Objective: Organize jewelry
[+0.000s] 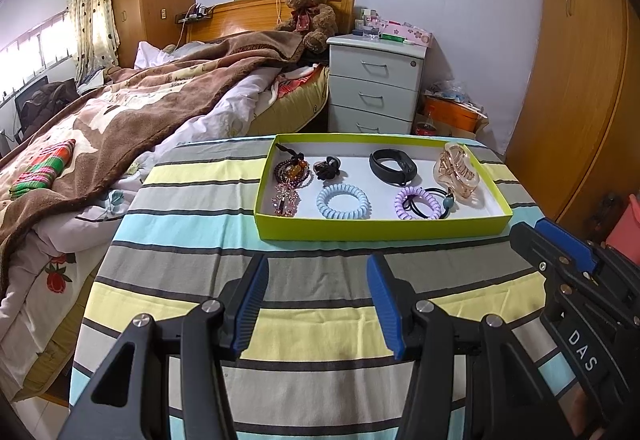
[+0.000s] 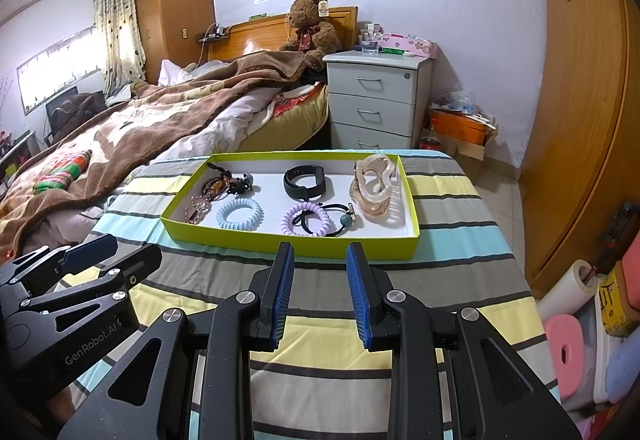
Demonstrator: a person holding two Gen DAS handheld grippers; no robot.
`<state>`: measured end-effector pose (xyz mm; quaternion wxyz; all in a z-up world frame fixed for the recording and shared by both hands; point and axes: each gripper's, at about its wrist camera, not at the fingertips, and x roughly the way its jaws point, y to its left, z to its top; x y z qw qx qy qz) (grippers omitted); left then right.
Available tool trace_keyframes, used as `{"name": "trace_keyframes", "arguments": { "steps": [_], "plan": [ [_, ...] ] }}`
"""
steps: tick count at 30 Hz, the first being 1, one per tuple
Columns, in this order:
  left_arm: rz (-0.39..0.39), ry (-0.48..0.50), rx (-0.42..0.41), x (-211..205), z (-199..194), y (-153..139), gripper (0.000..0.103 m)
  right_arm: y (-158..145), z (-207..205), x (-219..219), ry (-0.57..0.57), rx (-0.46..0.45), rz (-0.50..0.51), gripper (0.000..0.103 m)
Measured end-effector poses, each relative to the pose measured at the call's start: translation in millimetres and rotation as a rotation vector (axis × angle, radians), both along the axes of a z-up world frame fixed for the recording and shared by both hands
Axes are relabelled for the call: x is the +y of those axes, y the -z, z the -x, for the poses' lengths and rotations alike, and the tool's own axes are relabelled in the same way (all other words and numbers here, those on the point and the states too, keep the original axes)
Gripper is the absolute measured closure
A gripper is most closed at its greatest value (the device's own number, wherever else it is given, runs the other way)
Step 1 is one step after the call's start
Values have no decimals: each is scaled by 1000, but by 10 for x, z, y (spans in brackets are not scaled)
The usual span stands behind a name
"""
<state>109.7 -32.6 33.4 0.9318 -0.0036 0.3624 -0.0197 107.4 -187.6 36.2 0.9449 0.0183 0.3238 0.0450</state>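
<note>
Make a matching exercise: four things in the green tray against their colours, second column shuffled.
Things:
1. spiral hair tie beside the beads
2. wristband
3. claw clip
4. spiral hair tie under the black elastic

Colours:
A. black
B. lilac
C. pale blue
D. clear amber

Pairs: 1-C, 2-A, 3-D, 4-B
</note>
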Motion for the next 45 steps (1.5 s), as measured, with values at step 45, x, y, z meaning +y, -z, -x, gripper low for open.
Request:
{"name": "trace_keyframes", "arguments": {
  "steps": [45],
  "plan": [
    [-5, -15, 10, 13, -14, 4, 50, -20, 36, -3, -1, 5, -4, 75]
  ]
}}
